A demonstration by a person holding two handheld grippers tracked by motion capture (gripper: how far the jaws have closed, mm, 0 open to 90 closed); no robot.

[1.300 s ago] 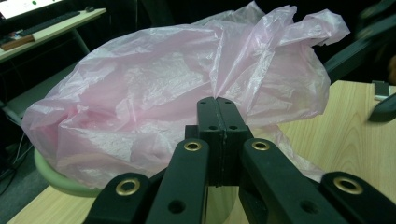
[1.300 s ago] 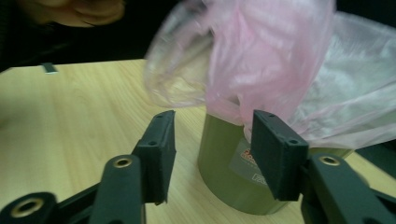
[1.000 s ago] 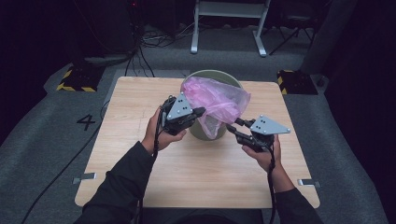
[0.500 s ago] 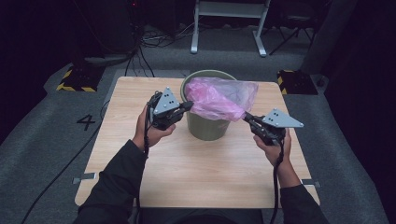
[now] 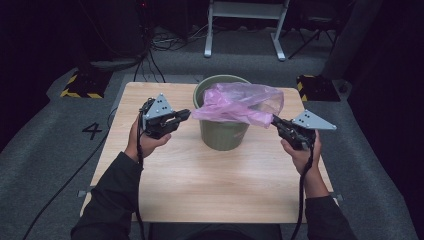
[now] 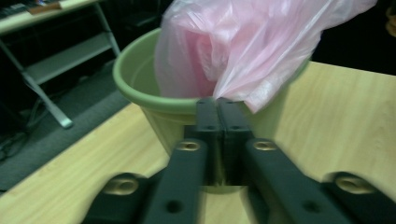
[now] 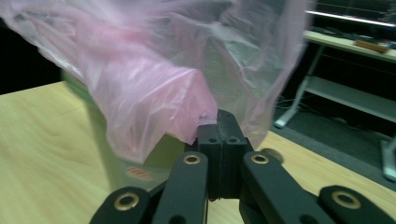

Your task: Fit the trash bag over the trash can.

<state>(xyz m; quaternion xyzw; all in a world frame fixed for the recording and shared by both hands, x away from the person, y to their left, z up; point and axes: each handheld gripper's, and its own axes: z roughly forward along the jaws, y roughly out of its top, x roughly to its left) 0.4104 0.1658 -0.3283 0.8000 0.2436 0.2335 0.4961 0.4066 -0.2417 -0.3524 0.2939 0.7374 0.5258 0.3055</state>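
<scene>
A green plastic bucket (image 5: 222, 132) stands upright in the far middle of the wooden table (image 5: 210, 190). A thin pink plastic bag (image 5: 240, 102) is stretched across its mouth. My left gripper (image 5: 186, 114) is shut on the bag's left edge, just left of the bucket rim. My right gripper (image 5: 274, 121) is shut on the bag's right edge, just right of the bucket. In the left gripper view the closed jaws pinch the bag (image 6: 243, 46) in front of the bucket (image 6: 140, 79). The right gripper view has the bag (image 7: 154, 79) billowing above its closed jaws, with the bucket (image 7: 102, 140) behind.
Bare tabletop lies in front of the bucket and at both sides. On the grey floor beyond are a white metal frame (image 5: 245, 25), cables, and yellow-black striped blocks (image 5: 80, 87) (image 5: 315, 87). A "4" (image 5: 92, 131) is marked left of the table.
Both grippers have moved apart, left one leftward and right one rightward, pulling the bag wider and flatter over the bucket mouth. Both stay shut on the bag.
</scene>
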